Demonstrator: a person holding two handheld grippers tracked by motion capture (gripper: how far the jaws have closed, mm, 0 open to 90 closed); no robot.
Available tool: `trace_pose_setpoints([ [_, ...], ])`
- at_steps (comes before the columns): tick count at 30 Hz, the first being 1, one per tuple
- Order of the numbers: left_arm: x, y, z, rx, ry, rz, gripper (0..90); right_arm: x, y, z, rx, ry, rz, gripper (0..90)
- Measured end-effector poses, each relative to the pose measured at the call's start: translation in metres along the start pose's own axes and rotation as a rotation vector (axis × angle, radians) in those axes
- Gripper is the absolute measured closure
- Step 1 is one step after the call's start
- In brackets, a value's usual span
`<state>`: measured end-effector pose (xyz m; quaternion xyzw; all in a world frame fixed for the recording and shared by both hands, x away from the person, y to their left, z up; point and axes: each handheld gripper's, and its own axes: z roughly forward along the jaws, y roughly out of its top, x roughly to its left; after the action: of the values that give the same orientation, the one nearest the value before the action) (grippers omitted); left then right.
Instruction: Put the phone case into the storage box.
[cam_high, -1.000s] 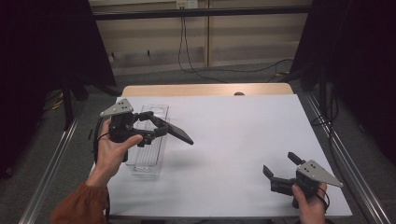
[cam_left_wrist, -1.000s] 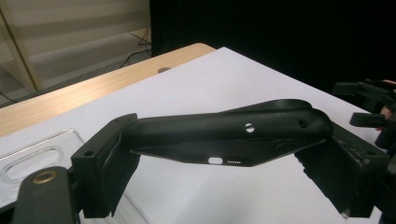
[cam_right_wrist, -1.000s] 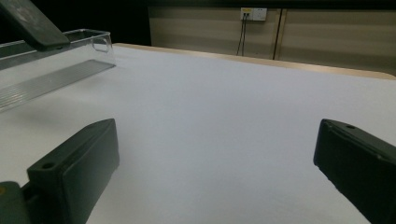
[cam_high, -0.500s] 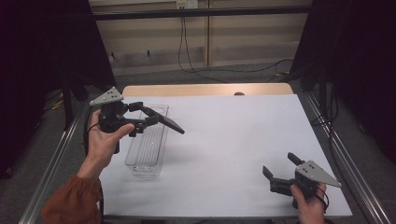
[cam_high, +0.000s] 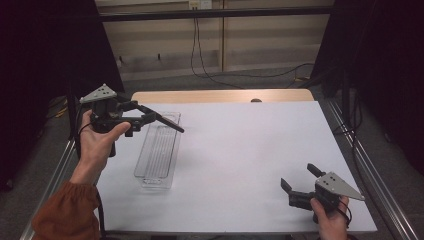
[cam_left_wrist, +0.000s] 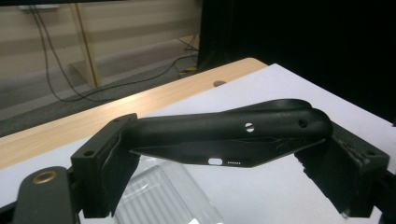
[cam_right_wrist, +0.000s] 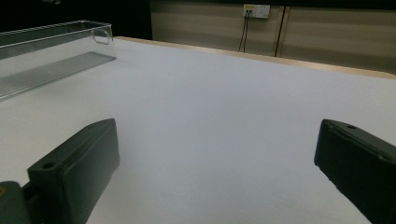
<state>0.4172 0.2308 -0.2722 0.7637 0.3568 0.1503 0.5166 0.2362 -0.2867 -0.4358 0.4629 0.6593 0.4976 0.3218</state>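
Black knife (cam_high: 161, 119), all dark, blade and handle alike, held crosswise between the jaws of the left gripper (cam_high: 134, 119). It hangs in the air over the far end of the clear tray (cam_high: 159, 150), tip pointing toward the table's middle and slightly down. From the left gripper view the knife (cam_left_wrist: 224, 135) spans the gap from one jaw to the other, handle end at one pad, blade end at the other; the jaws are clamped on it. Small holes show in the handle.

Tray: long, ribbed floor, transparent walls, lying lengthwise on the white sheet (cam_high: 240, 165) near its left edge. Nothing touching it. In the right gripper view the tray (cam_right_wrist: 51, 51) sits far off at upper left.

Left hand (cam_high: 97, 140) wraps the gripper body from below, orange sleeve (cam_high: 67, 212) at the forearm, grey plate on top.

Right gripper (cam_high: 300, 181) rests low at the sheet's near right corner, well apart from knife and tray. Its jaws stand apart with bare sheet between them. Right hand (cam_high: 330, 217) grips it from behind.

Wooden tabletop edge (cam_high: 220, 96) shows beyond the sheet.
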Motion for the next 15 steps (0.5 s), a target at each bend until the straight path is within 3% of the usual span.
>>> trace_pose_setpoints([
  [15,0.021,0.002,0.008,0.028,0.115,-0.063,15.0,0.000,0.000,0.000,-0.001,-0.002,-0.003,0.0],
])
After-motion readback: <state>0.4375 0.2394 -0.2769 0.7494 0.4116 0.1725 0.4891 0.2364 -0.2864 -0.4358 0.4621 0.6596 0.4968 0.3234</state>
